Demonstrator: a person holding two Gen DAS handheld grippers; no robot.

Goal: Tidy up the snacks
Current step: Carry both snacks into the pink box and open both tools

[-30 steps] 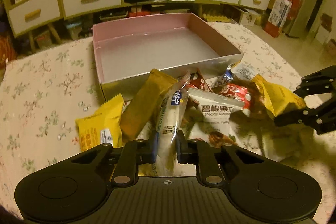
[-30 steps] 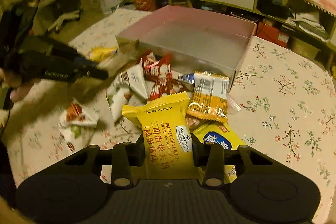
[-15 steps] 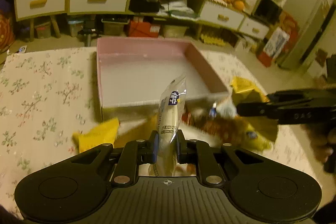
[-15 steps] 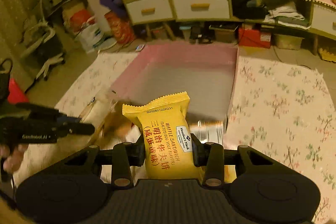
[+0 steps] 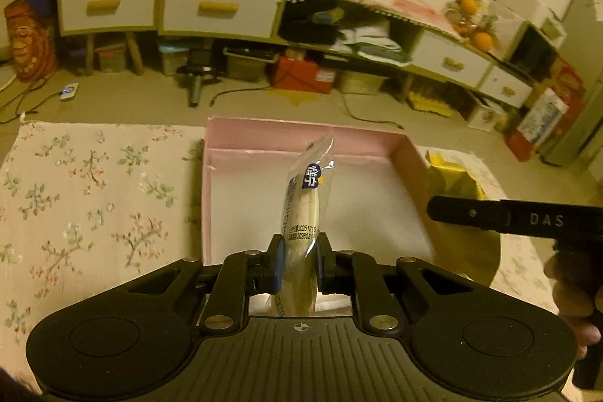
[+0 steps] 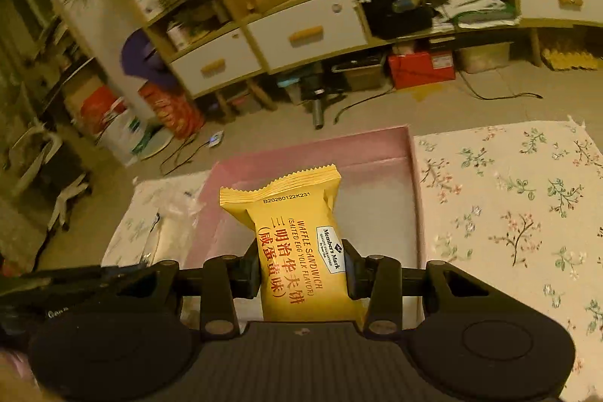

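A flowery cloth covers the bench (image 5: 75, 206), and a pink box (image 5: 301, 138) sits on it with nothing seen inside. The left gripper (image 5: 297, 259) has its fingers squeezed on a clear snack (image 5: 307, 198). The right gripper (image 6: 301, 270) pinches a yellow snack (image 6: 294, 232), both held up over the box, likely to drop in.

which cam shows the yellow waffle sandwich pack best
The right wrist view: the yellow waffle sandwich pack faces the lens, label readable, pinched by the right gripper. The left wrist view shows only a blurred yellow edge beyond the pink box.
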